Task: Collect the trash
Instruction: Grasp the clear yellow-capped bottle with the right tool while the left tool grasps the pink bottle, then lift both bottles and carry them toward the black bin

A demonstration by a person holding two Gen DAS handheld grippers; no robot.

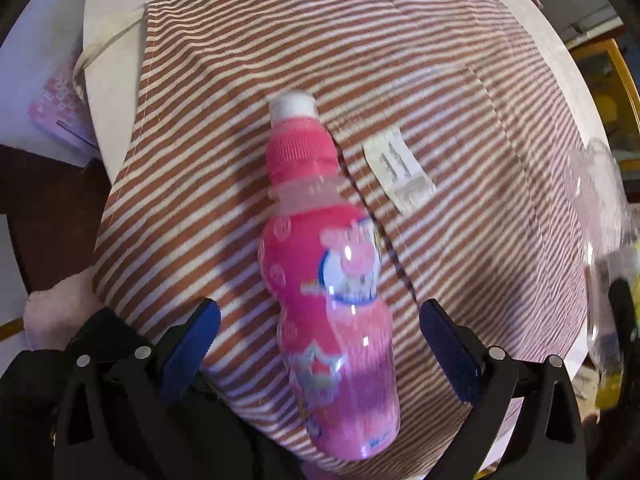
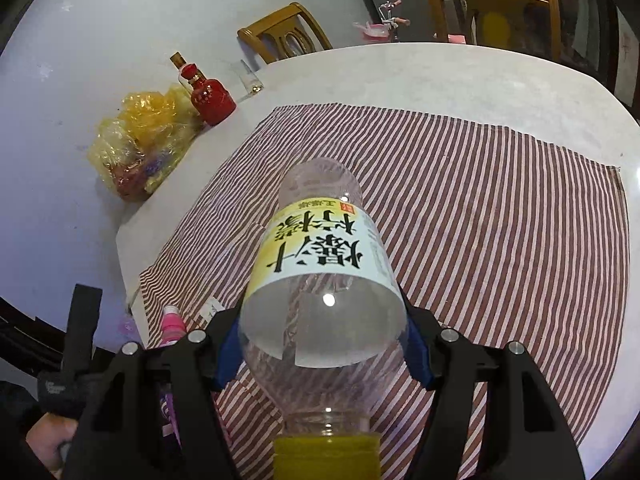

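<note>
A pink cartoon-print bottle [image 1: 328, 280] with a white cap lies on the striped cloth [image 1: 460, 92], cap pointing away. My left gripper [image 1: 320, 340] is open; its blue-padded fingers [image 1: 200, 336] stand on either side of the bottle's lower body without touching it. My right gripper [image 2: 322, 344] is shut on a clear empty bottle [image 2: 320, 264] with a yellow label and yellow cap, held above the cloth [image 2: 500, 220], cap toward the camera. The pink bottle's cap end also shows in the right wrist view [image 2: 173, 322]. The clear bottle shows blurred at the right edge of the left wrist view [image 1: 604, 240].
A red liquor bottle [image 2: 210, 98], a crumpled yellow plastic bag [image 2: 140, 140] and a glass [image 2: 250, 78] stand on the white round table [image 2: 440, 76] at the far left. Wooden chairs [image 2: 492, 12] stand behind it. A white tag [image 1: 400, 170] is sewn on the cloth.
</note>
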